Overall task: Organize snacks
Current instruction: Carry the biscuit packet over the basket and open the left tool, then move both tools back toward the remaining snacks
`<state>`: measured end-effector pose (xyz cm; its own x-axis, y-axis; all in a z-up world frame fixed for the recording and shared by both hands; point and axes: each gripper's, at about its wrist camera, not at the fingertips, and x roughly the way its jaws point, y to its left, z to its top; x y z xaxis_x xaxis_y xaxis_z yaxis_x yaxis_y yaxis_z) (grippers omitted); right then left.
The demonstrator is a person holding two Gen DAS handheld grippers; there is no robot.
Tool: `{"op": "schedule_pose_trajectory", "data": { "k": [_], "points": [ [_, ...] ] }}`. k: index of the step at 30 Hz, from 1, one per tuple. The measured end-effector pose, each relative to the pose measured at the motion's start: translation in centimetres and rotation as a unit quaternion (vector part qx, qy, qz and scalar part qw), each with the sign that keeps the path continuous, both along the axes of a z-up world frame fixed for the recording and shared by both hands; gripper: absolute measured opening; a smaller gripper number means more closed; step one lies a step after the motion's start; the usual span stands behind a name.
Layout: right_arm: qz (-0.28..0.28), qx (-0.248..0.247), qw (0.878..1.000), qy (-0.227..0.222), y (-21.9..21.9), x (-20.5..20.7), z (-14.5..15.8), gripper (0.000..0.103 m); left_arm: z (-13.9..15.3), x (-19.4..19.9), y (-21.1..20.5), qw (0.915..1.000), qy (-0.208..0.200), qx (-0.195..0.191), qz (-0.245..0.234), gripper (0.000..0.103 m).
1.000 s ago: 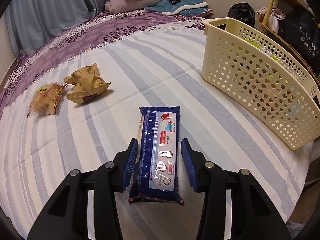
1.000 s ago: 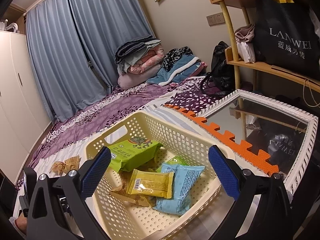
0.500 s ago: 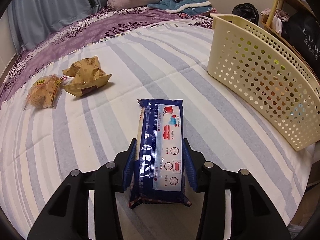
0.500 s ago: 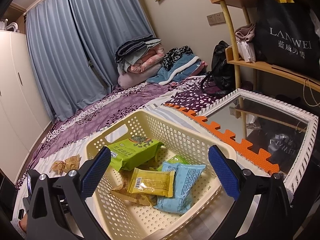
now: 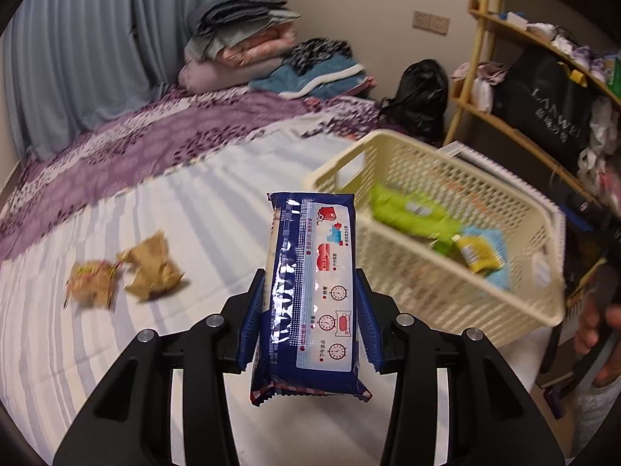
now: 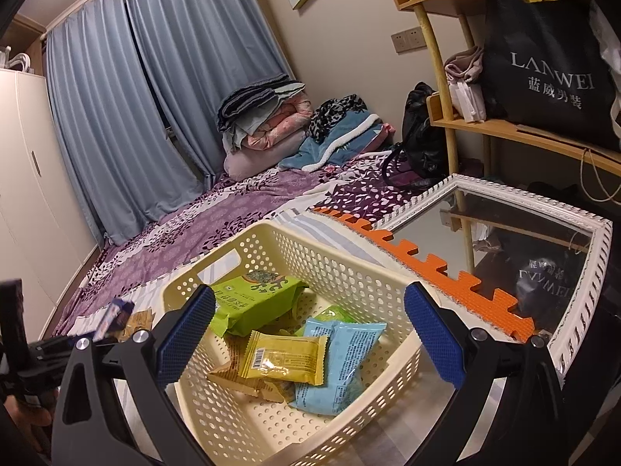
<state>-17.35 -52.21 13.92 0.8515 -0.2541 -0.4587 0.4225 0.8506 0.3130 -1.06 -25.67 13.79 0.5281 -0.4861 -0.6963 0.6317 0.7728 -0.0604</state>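
My left gripper [image 5: 310,314] is shut on a long dark blue snack pack [image 5: 310,291], lifted clear of the striped bed cover. The cream perforated basket [image 5: 427,272] stands to its right, holding a green pack [image 5: 407,209], a yellow pack [image 5: 475,252] and a light blue one. Two tan snack bags [image 5: 151,268] lie on the cover at left. My right gripper [image 6: 310,341] hangs open over the basket [image 6: 349,272], nothing between its fingers. In that view the green pack [image 6: 252,303], yellow pack [image 6: 283,357] and light blue pack [image 6: 341,353] lie inside, and the left gripper with the blue pack [image 6: 116,314] shows at far left.
A wooden shelf [image 6: 504,124] with a black bag stands at right. A white-framed mirror [image 6: 524,240] and orange foam mat [image 6: 427,264] lie beside the basket. Folded blankets [image 5: 240,50] pile at the bed's far end. A person's hand [image 5: 597,326] shows at the right edge.
My left gripper closed on the blue pack and lifted it off the bed, swinging toward the basket. The right gripper stayed still and open.
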Motion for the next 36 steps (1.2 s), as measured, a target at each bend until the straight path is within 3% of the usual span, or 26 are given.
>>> {"op": "schedule_pose_trajectory", "data": {
  "k": [7, 19, 21, 22, 23, 29, 36],
  "points": [
    [-0.014, 0.008, 1.0, -0.002, -1.2, -0.9, -0.3, 0.097, 2.3, -1.1, -4.9, 0.9984, 0.001, -0.019, -0.054, 0.045],
    [-0.029, 0.019, 0.999, 0.0, -2.5, -1.9, -0.9, 0.097, 3.1, -2.2, -12.0, 0.9933, -0.01, -0.025, -0.112, 0.046],
    [-0.03, 0.019, 0.999, 0.0, -2.6, -2.0, -0.9, 0.097, 2.9, -1.9, -12.6, 0.9923, 0.007, -0.041, -0.116, 0.065],
    [-0.031, 0.019, 0.999, 0.001, -2.7, -2.0, -1.0, 0.097, 2.9, -1.7, -12.6, 0.9922, 0.013, -0.05, -0.114, 0.084],
    [-0.032, 0.02, 0.999, 0.002, -2.8, -2.0, -1.0, 0.097, 2.9, -1.6, -12.5, 0.9923, 0.014, -0.058, -0.108, 0.089],
    [-0.038, 0.026, 0.999, 0.005, -3.0, -1.7, -1.2, 0.097, 2.2, -0.6, -11.4, 0.9959, 0.013, -0.039, -0.081, 0.09],
    [-0.024, 0.013, 1.0, 0.004, -2.0, -0.8, -0.5, 0.097, 2.1, 0.3, -9.4, 0.9984, -0.001, -0.025, -0.051, 0.098]
  ]
}}
